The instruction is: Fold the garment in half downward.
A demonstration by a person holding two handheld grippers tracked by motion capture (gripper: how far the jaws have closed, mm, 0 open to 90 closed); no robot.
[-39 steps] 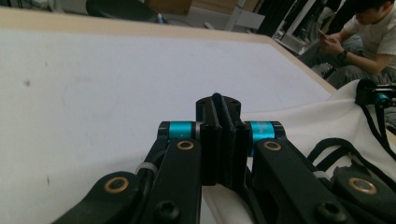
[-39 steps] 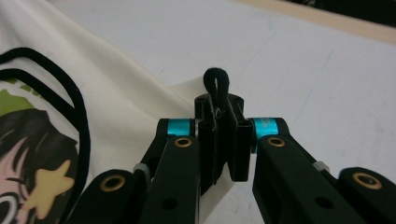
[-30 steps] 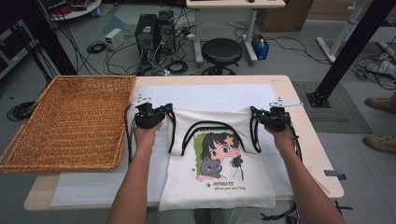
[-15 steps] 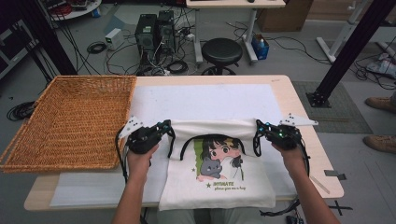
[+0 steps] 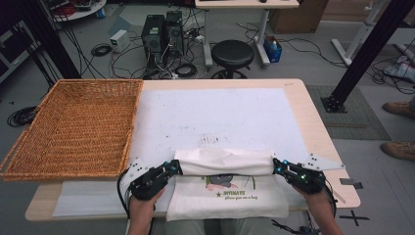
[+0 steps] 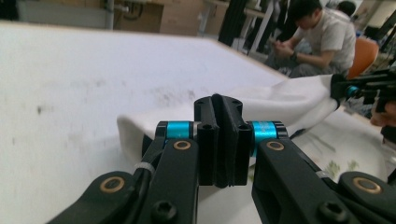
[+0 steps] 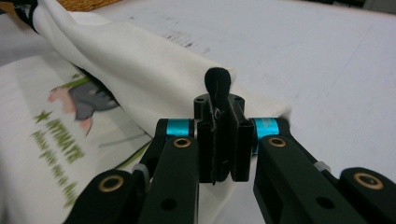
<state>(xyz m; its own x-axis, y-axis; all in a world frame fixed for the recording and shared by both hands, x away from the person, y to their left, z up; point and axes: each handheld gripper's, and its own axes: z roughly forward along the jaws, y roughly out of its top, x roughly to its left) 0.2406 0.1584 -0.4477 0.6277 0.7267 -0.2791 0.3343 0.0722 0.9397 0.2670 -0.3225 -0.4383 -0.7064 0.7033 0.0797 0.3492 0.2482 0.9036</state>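
White cotton tote bag (image 5: 226, 188) is lying at the table's (image 5: 313, 127) near edge, and I am clamping its top corners in the left hand-held gripper (image 5: 172, 168) and right hand-held gripper (image 5: 277, 166), folding the top over the print evenly.

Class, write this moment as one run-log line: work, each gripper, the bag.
work: folding white printed cloth tote bag | left gripper: shut on bag's top corner | right gripper: shut on black strap | bag: top edge folded toward person

The white tote bag (image 5: 230, 193) bears a cartoon print and what looks like green lettering beside the tan wicker basket (image 5: 73, 127).
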